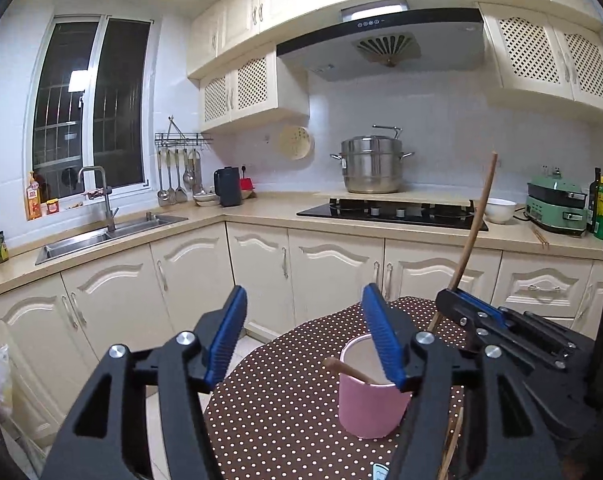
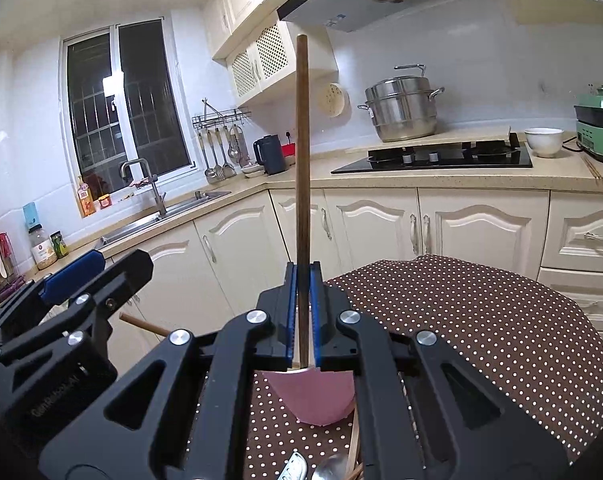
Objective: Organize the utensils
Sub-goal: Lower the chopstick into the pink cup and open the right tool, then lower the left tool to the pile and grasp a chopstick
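A pink cup (image 1: 371,404) stands on the brown polka-dot tablecloth (image 1: 285,400). One wooden chopstick (image 1: 345,370) leans inside it. My left gripper (image 1: 304,300) hangs open above and just left of the cup, with nothing between its blue pads. To its right, my right gripper (image 1: 451,296) is shut on a second chopstick (image 1: 475,228). In the right wrist view that gripper (image 2: 302,270) holds the chopstick (image 2: 302,152) upright over the pink cup (image 2: 317,396). The chopstick's lower end is hidden behind the jaws. A metal spoon (image 2: 329,470) and more chopsticks (image 2: 355,452) lie on the cloth in front of the cup.
Cream cabinets and an L-shaped counter (image 1: 261,210) run behind the table. On the counter are a sink (image 1: 81,240), a black hob (image 1: 393,212), a steel steamer pot (image 1: 371,168), a white bowl (image 1: 500,210) and a green appliance (image 1: 557,208). A narrow strip of floor separates table and cabinets.
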The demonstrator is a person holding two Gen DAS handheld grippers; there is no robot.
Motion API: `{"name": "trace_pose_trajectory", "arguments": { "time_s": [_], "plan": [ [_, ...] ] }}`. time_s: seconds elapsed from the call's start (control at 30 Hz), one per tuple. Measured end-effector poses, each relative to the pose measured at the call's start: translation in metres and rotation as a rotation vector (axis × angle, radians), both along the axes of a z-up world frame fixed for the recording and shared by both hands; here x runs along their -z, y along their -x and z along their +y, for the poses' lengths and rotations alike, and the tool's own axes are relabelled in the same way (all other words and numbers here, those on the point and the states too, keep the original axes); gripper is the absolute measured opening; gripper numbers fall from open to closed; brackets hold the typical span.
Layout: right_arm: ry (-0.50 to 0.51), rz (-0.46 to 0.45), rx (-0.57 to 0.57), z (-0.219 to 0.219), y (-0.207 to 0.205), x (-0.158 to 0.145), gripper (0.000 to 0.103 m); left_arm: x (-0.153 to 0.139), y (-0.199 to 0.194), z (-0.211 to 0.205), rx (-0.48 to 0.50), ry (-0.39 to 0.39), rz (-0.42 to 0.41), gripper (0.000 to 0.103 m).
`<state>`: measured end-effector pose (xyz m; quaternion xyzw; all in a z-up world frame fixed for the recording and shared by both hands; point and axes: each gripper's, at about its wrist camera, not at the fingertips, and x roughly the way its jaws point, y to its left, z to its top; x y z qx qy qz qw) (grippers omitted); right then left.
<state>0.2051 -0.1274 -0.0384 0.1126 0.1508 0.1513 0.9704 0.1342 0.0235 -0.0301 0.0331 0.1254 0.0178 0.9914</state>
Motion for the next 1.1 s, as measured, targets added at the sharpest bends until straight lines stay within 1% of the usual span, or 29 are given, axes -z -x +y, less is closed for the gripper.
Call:
{"name": "trace_pose_trajectory", "arguments": {
  "time_s": [0.1, 0.17, 0.2, 0.23, 0.27, 0.4, 0.47, 0.6, 0.67, 0.77, 0.8, 0.9, 0.93, 1.0, 1.03, 1.07, 1.1],
  "plan": [
    [0.002, 0.005, 0.02, -0.001, 0.002, -0.001, 0.008, -0.001, 0.0, 0.001, 0.001, 0.006, 0.007, 0.061],
    [0.004, 0.003, 0.025, -0.001, 0.004, -0.002, 0.014, -0.001, 0.002, 0.002, 0.0, 0.011, 0.01, 0.061],
    [0.003, -0.001, 0.03, -0.002, 0.005, -0.002, 0.024, -0.001, 0.003, 0.002, -0.002, 0.013, 0.012, 0.062],
    [0.0, -0.006, 0.032, -0.003, 0.007, -0.003, 0.039, -0.001, 0.004, 0.003, -0.004, 0.013, 0.017, 0.062],
    [-0.003, -0.014, 0.037, -0.004, 0.01, -0.004, 0.046, -0.001, 0.004, 0.004, -0.005, 0.016, 0.019, 0.062],
    [-0.008, -0.022, 0.05, -0.011, 0.016, -0.011, 0.047, -0.005, 0.008, 0.008, -0.003, 0.034, 0.021, 0.064],
    [-0.004, -0.025, 0.059, -0.015, 0.019, -0.015, 0.05, -0.006, 0.01, 0.009, -0.003, 0.037, 0.025, 0.064],
    [0.035, -0.023, 0.077, -0.032, 0.028, -0.021, 0.053, -0.005, 0.013, 0.009, 0.021, 0.036, 0.06, 0.064],
    [0.063, -0.009, 0.088, -0.04, 0.033, -0.02, 0.054, -0.002, 0.012, 0.009, 0.043, 0.033, 0.098, 0.064],
    [0.089, 0.037, 0.1, -0.057, 0.037, -0.015, 0.055, 0.006, 0.009, 0.005, 0.095, 0.031, 0.188, 0.064],
    [0.104, 0.067, 0.105, -0.062, 0.037, -0.011, 0.058, 0.01, 0.007, 0.002, 0.116, 0.028, 0.222, 0.064],
    [0.135, 0.151, 0.107, -0.074, 0.037, 0.002, 0.059, 0.025, -0.002, -0.007, 0.167, 0.016, 0.333, 0.064],
    [0.144, 0.187, 0.1, -0.078, 0.037, 0.008, 0.059, 0.032, -0.006, -0.01, 0.188, 0.017, 0.389, 0.064],
    [0.148, 0.241, 0.092, -0.084, 0.037, 0.02, 0.059, 0.044, -0.011, -0.014, 0.227, 0.025, 0.472, 0.064],
    [0.15, 0.263, 0.092, -0.086, 0.038, 0.026, 0.059, 0.049, -0.014, -0.016, 0.242, 0.026, 0.5, 0.064],
    [0.148, 0.309, 0.086, -0.091, 0.037, 0.035, 0.059, 0.058, -0.017, -0.02, 0.279, 0.028, 0.552, 0.064],
    [0.138, 0.332, 0.079, -0.094, 0.037, 0.042, 0.059, 0.066, -0.019, -0.025, 0.305, 0.021, 0.594, 0.063]
  ]
}}
